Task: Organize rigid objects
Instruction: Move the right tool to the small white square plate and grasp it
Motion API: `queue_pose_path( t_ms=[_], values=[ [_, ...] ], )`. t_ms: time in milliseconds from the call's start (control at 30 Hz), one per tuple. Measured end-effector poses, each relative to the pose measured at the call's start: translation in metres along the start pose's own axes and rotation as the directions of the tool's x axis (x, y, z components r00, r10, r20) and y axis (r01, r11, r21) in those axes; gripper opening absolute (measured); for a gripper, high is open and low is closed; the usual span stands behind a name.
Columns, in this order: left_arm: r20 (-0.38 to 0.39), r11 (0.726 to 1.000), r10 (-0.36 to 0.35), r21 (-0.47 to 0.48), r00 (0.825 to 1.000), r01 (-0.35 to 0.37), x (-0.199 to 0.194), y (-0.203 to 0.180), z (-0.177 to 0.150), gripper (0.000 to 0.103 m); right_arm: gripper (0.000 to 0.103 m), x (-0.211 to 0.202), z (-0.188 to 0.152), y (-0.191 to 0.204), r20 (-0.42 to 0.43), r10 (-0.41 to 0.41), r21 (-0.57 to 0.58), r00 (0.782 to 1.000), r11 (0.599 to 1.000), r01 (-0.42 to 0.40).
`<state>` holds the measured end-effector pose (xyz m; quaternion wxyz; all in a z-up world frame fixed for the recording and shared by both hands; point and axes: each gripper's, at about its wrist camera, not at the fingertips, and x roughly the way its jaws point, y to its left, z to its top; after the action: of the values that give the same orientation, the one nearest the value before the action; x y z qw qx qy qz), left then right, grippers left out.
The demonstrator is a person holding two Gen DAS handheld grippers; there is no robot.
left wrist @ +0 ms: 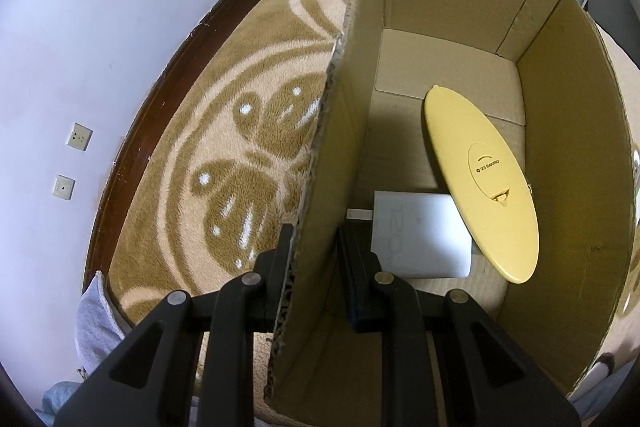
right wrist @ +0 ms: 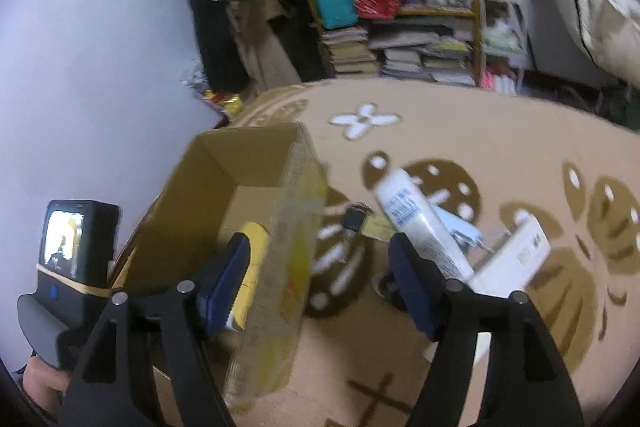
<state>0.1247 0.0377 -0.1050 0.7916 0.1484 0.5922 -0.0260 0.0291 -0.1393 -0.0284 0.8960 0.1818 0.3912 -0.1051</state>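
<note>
Beige-and-brown patterned carpet covers the floor, w/ a pale wall to the left and 2 wall sockets low on it. Far end of the room: cluttered shelf unit w/ stacked books, a teal bag and a red one

Open cardboard box stands on the carpet. Left gripper is pinched onto the box's near wall, one finger outside, one inside, pads pressed on the cardboard edge. Inside the box: yellow oval disc leaning tilted toward the right wall, small print on its round centre cover; under/beside its lower end a white flat rectangular item lying on the box floor, touching or nearly so, can't tell which

Right wrist view is motion-blurred. Right gripper has its jaws spread wide, nothing between the pads; left finger is over the box opening, right finger outside it. On the carpet just beside the box, near the right finger: white tube w/ blue print, white rectangular box, light-blue item partly under the tube, small dark-capped item. These sit bunched together, some overlapping
</note>
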Motion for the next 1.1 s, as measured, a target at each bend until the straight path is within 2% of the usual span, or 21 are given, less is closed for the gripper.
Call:
queue_pose_path(
  t_ms=[67,267,567,1100],
  values=[
    [-0.001,1.0,-0.001,-0.002,1.0,0.001,0.0,0.0,0.0,0.02,0.09,-0.001,-0.004,-0.011,-0.001,-0.028,0.032,1.0,0.999,0.028],
    [0.0,1.0,0.002,0.001,1.0,-0.002,-0.001,0.0,0.0,0.02,0.09,0.009,-0.014,-0.039,-0.064,-0.1,0.087,0.993,0.991,0.105],
    [0.001,1.0,0.007,0.006,1.0,-0.007,-0.001,0.0,-0.001,0.02,0.09,0.024,-0.043,-0.064,-0.143,-0.122,0.132,0.982,0.981,0.141],
    [-0.004,1.0,0.005,0.004,1.0,-0.005,-0.001,0.001,-0.002,0.02,0.09,0.046,-0.07,-0.096,-0.224,-0.139,0.232,0.965,0.954,0.191]
  ],
)
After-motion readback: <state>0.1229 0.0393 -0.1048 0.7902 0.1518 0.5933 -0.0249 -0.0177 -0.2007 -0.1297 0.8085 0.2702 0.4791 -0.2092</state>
